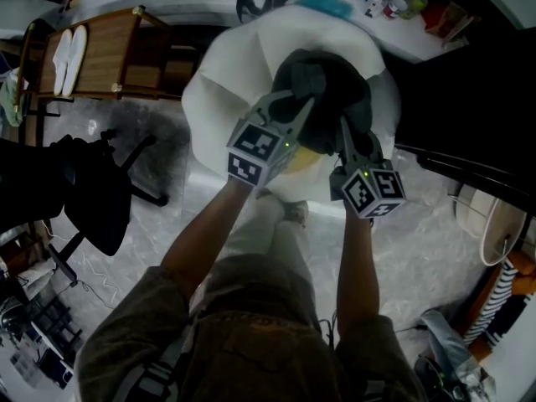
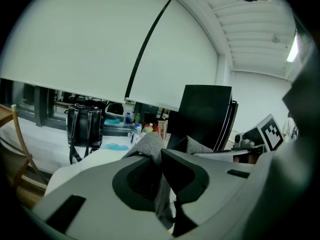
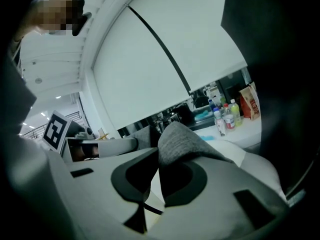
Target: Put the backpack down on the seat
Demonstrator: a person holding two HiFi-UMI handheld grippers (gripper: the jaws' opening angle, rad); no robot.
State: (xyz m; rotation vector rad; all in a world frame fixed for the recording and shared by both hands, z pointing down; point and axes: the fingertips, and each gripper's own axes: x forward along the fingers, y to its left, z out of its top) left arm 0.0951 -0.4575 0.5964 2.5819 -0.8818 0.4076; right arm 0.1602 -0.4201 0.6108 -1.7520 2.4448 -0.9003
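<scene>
White seat point(image 1: 226, 74) lies below you, floor point(image 1: 419, 249) open along its near edge; your left tool point(image 1: 303, 111) and right tool point(image 1: 343, 132) each clench backpack point(image 1: 331, 78) fabric, seemingly over its centre.

Seen from above, a person's left gripper point(image 1: 295, 114) and right gripper point(image 1: 345, 132) grasp a dark grey backpack point(image 1: 327, 82), a white rounded seat point(image 1: 222, 86) beneath it and a black office chair point(image 1: 100, 195) nearby.

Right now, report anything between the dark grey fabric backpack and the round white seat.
Nothing clearly does: the dark grey fabric backpack is over the round white seat; a yellowish patch beneath it is unidentifiable.
</scene>
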